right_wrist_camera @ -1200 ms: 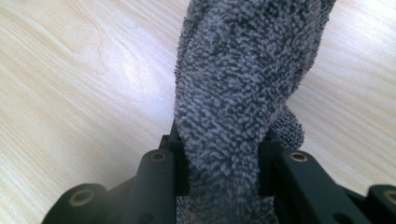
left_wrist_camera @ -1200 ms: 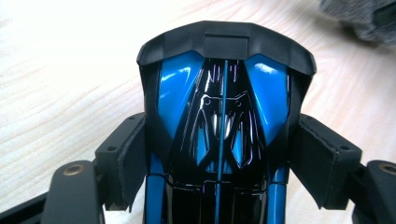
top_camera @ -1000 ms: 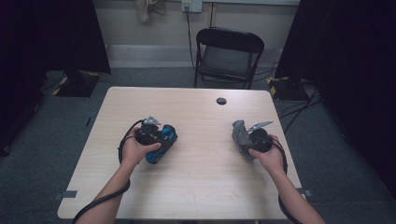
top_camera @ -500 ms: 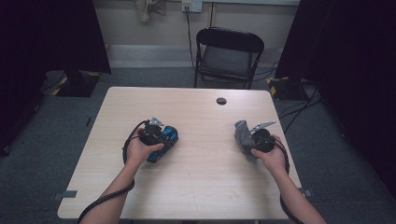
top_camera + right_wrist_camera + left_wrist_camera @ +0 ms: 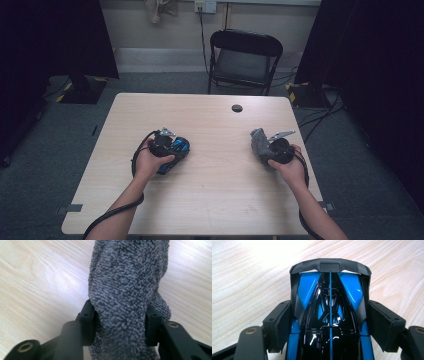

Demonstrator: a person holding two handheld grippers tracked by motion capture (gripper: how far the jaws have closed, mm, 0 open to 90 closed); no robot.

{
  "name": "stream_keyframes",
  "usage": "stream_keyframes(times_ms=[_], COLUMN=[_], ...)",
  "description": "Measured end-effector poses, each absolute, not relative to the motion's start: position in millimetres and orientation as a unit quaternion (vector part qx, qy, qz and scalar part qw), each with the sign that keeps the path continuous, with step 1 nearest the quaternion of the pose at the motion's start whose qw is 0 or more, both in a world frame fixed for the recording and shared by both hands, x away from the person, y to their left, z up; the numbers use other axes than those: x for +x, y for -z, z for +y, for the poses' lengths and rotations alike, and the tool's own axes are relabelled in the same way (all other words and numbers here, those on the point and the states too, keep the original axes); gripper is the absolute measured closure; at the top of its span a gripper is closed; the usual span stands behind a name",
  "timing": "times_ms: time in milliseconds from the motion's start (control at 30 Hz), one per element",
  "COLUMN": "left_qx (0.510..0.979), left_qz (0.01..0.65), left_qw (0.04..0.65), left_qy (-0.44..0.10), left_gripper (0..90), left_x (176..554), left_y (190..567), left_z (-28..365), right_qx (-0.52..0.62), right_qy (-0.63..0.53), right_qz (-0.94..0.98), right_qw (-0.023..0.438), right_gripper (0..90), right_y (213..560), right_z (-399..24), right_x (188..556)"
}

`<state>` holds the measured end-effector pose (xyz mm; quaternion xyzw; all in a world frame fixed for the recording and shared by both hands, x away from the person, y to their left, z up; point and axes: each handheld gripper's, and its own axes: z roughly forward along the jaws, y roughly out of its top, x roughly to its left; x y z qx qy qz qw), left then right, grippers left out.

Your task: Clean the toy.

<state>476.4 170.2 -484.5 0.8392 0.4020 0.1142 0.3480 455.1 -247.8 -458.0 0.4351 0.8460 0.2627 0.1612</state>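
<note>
Left gripper view is showing the glossy blue-and-black toy racing car point(image 5: 330, 315) resting on the pale wooden table point(image 5: 249, 277), clamped by the left gripper point(image 5: 329, 325). The right gripper point(image 5: 120, 322), jaws just opening, is loosening around the grey terry cloth point(image 5: 127, 282); it should be regripping firmly before wiping.

My left gripper point(image 5: 329, 322): matt black plastic jaws, rubbery pads. Blue-and-black toy car point(image 5: 329, 305): glossy moulded plastic, matt black rear wing. Grey cloth point(image 5: 125, 290): rough, looped terry pile. Pale wood-grain table point(image 5: 210, 200): smooth, slight sheen. Black folding chair point(image 5: 245, 55): matt seat.
</note>
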Motion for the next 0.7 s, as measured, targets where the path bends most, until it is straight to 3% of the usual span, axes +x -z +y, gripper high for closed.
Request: stream_keyframes(times_ms=[233,400,700], left_qx=[0.839,0.843,0.846], left_qz=[0.405,0.402,0.403], left_qw=[0.343,0.338,0.332], left_qy=[-0.115,-0.116,-0.11], left_gripper=[25.0,25.0,23.3], left_x=[476.5,476.9,477.9], left_y=[486.3,485.7,487.5], left_z=[169.9,169.0,167.8], right_qx=[0.433,0.435,0.429], right_qy=[-0.263,-0.272,-0.275], right_qz=[0.847,0.843,0.844], right_qw=[0.162,0.163,0.165], right_gripper=[48.0,38.4,33.5], right_y=[459.5,460.1,456.3], right_z=[-245.8,-246.2,-243.7], right_x=[455.4,454.1,452.8])
